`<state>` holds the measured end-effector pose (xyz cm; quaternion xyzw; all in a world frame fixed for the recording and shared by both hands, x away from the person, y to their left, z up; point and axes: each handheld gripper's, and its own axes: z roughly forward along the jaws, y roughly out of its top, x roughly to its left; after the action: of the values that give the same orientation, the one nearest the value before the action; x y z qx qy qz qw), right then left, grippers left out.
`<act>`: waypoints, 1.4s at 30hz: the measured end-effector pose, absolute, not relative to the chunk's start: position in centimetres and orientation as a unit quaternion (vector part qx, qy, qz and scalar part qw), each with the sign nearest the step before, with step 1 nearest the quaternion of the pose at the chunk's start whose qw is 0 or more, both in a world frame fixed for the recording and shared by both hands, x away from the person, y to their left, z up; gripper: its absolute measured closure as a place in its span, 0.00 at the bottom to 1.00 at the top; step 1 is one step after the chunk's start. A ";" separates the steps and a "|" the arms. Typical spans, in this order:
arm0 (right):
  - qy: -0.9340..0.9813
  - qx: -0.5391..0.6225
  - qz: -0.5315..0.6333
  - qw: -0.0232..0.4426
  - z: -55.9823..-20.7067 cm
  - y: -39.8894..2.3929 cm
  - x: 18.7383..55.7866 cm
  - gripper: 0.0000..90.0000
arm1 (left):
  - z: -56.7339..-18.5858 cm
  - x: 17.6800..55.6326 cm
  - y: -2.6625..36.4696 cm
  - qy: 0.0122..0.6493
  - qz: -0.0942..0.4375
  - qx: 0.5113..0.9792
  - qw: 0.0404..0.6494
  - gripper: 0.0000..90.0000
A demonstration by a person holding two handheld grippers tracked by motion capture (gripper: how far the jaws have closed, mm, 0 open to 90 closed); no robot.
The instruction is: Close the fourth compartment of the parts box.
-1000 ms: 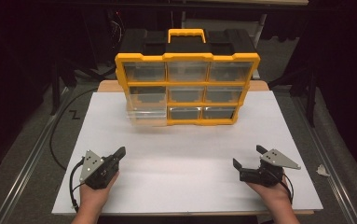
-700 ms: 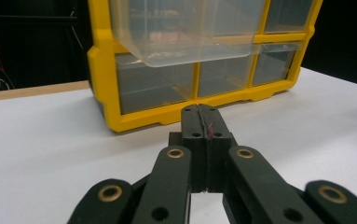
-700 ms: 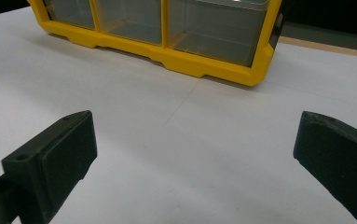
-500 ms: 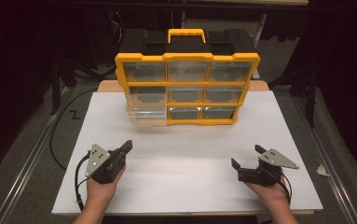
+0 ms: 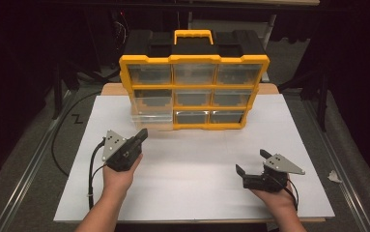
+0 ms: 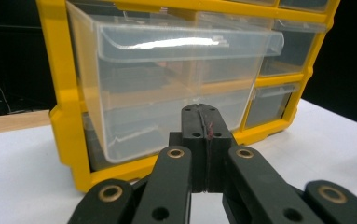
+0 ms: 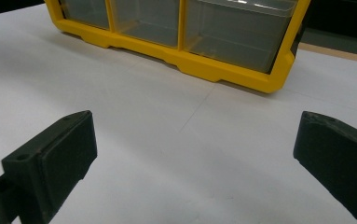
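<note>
Toward the far edge of the white counter stands a yellow-framed drawer organizer with a black top and a yellow carry handle, holding three rows of three clear drawers. Its bottom-left drawer sits pulled partway out of the frame, sticking forward past the organizer's front face; the other drawers lie flush.

Just in front of that pulled-out drawer, the left gripper hovers in the person's left hand, its jaws pressed together and empty, tips pointing at the organizer's lower left corner. From the left gripper view the closed tips stand near the clear front wall of the drawer, apart from it as far as can be told, with the yellow frame edge to one side.

Well in front of the organizer and nearer its right end, the right gripper rests low near the counter's near edge in the right hand, jaws spread wide apart with nothing between them. A broad bare stretch of white counter lies between this gripper and the organizer's bottom rail, and between the two grippers.
</note>
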<state>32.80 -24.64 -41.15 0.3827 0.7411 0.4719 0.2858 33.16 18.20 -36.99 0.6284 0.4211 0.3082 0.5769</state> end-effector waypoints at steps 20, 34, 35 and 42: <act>0.740 0.384 0.476 0.280 -41.3 -24.8 32.8 0.01 | -35.9 34.7 16.1 0.414 0.318 0.629 0.576 1.00; 0.737 0.386 0.479 0.282 -41.3 -24.9 32.9 0.01 | -35.1 35.1 15.7 0.412 0.323 0.626 0.577 1.00; 0.737 0.386 0.479 0.281 -41.3 -24.9 32.9 0.01 | -35.1 35.1 15.7 0.412 0.323 0.626 0.577 1.00; 0.736 0.387 0.480 0.281 -41.3 -25.0 32.9 0.01 | -34.7 35.4 15.6 0.412 0.328 0.624 0.577 1.00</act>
<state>32.89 -24.99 -41.28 0.3868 0.7359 0.4796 0.2807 35.44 15.65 -34.69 0.6241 0.4121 0.3281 0.5770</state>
